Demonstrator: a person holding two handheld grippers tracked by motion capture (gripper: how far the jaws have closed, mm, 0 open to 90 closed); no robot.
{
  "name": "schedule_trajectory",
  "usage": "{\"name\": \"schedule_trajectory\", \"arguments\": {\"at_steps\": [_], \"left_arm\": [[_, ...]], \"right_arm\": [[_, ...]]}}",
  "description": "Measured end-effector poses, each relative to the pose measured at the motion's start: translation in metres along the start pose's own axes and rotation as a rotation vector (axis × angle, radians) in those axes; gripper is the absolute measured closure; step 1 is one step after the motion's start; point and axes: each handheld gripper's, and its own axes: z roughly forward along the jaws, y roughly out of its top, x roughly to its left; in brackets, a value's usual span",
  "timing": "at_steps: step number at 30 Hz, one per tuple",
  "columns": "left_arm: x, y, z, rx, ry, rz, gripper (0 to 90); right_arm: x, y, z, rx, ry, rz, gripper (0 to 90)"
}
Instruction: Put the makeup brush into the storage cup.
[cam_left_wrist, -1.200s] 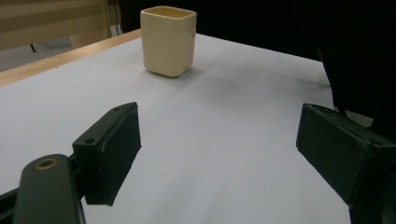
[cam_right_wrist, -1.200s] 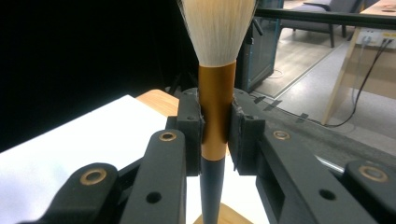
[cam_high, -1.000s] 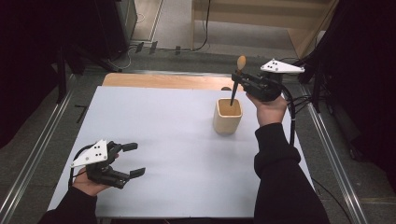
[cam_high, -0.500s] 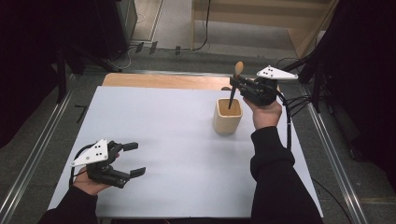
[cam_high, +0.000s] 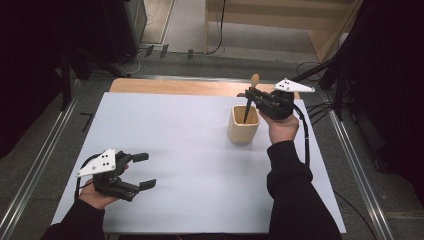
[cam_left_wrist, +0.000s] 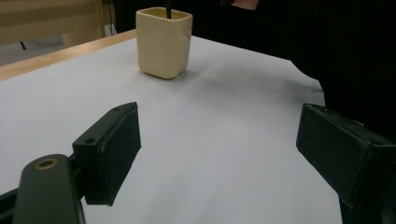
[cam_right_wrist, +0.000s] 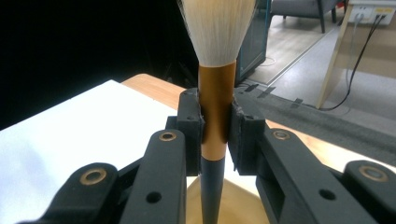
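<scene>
Your right gripper (cam_right_wrist: 215, 135) fingers clamp the brush (cam_right_wrist: 215, 93) ferrule, handle down in the cup (cam_high: 243, 125) near the tabletop's (cam_high: 190, 150) far right edge, likely for upright seating. Left gripper (cam_high: 131, 172) fingers wide, idle at the near left corner.

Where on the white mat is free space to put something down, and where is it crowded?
The mat is bare across its middle and far left, between the open left gripper and the cup. The near middle, between the two sleeves, is free too. It is crowded at the far right: the right gripper holds a brush in the cup.

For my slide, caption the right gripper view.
Right gripper clamps a makeup brush by its copper ferrule, above the cream cup.
</scene>
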Motion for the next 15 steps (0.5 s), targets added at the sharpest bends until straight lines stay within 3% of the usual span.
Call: {"name": "schedule_trajectory", "arguments": {"at_steps": [15], "left_arm": [[0.001,-0.001,0.001,0.006,0.001,0.0,14.3]], "right_arm": [[0.0,-0.018,0.007,0.034,-0.002,0.013,77.7]]}}
